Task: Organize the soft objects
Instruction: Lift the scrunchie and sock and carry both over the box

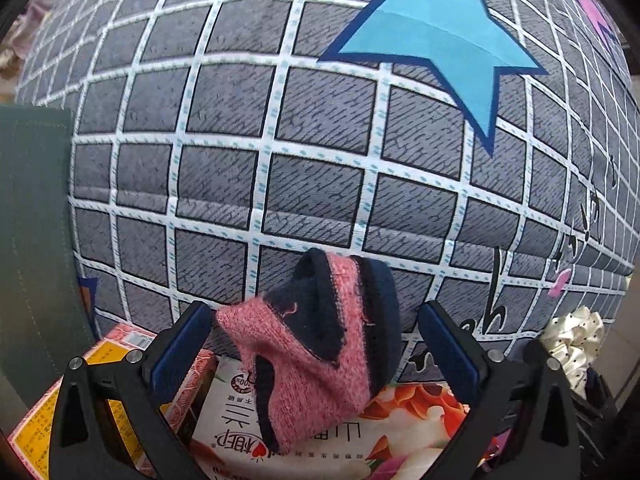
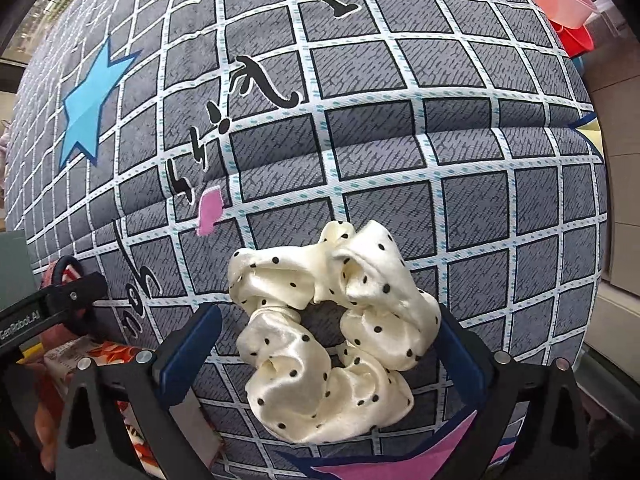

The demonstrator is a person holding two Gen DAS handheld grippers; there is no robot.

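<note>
Here, pink sock (image 1: 316,344) lies diagonal btwn open left tongs (image 1: 316,344), cuff up-right.

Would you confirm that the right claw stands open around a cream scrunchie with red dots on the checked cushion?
Only the dots are wrong: they are black. The right wrist view shows the right claw open around the cream scrunchie on the checked cushion.

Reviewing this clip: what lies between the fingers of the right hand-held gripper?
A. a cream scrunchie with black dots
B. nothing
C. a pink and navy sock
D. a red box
A: in the right wrist view, the cream scrunchie with black dots lies on the grey checked cushion between the open fingers of the right hand-held gripper.
</note>
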